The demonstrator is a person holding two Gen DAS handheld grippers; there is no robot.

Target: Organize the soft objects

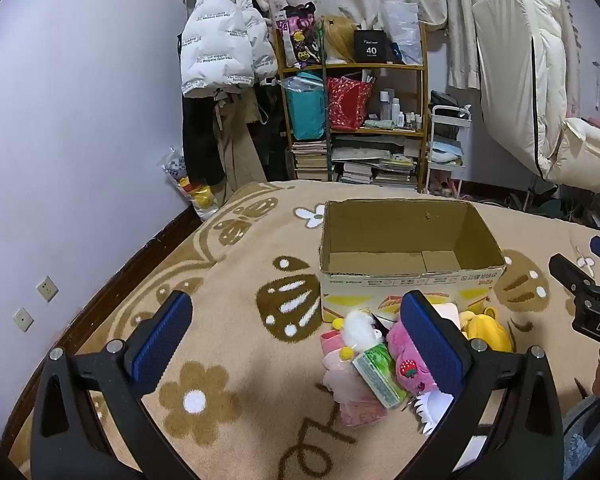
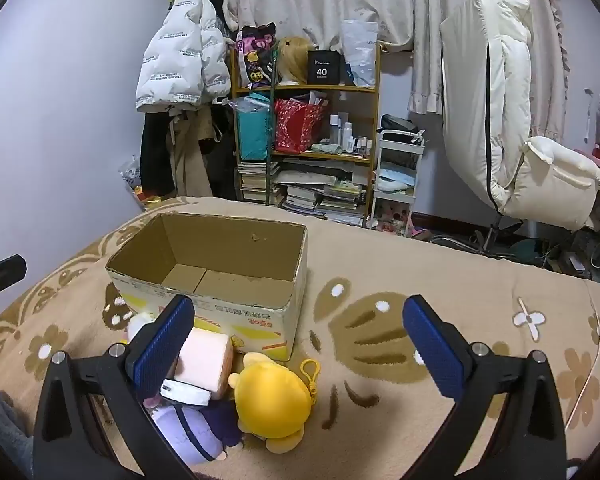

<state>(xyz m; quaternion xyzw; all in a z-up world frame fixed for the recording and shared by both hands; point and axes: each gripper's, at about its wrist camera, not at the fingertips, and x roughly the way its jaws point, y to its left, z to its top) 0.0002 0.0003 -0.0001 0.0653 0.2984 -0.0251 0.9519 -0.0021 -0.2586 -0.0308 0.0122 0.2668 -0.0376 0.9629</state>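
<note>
From the left wrist, the left gripper (image 1: 296, 336) hangs spread wide and empty above the blanket (image 1: 228, 280). The toy pile (image 1: 380, 360) lies against the near wall of the empty cardboard box (image 1: 410, 276). The pink plush (image 1: 410, 360) looks light and squashy; pinch its fat middle.

From the right wrist, the right gripper (image 2: 298, 340) is likewise wide and empty. The yellow plush (image 2: 272, 404) lies nearest, its length running toward the box, keyring clip (image 2: 311, 372) pointing boxward.

"40" on black box (image 1: 371, 46); "DAS" on right claw (image 1: 598, 312).
</note>
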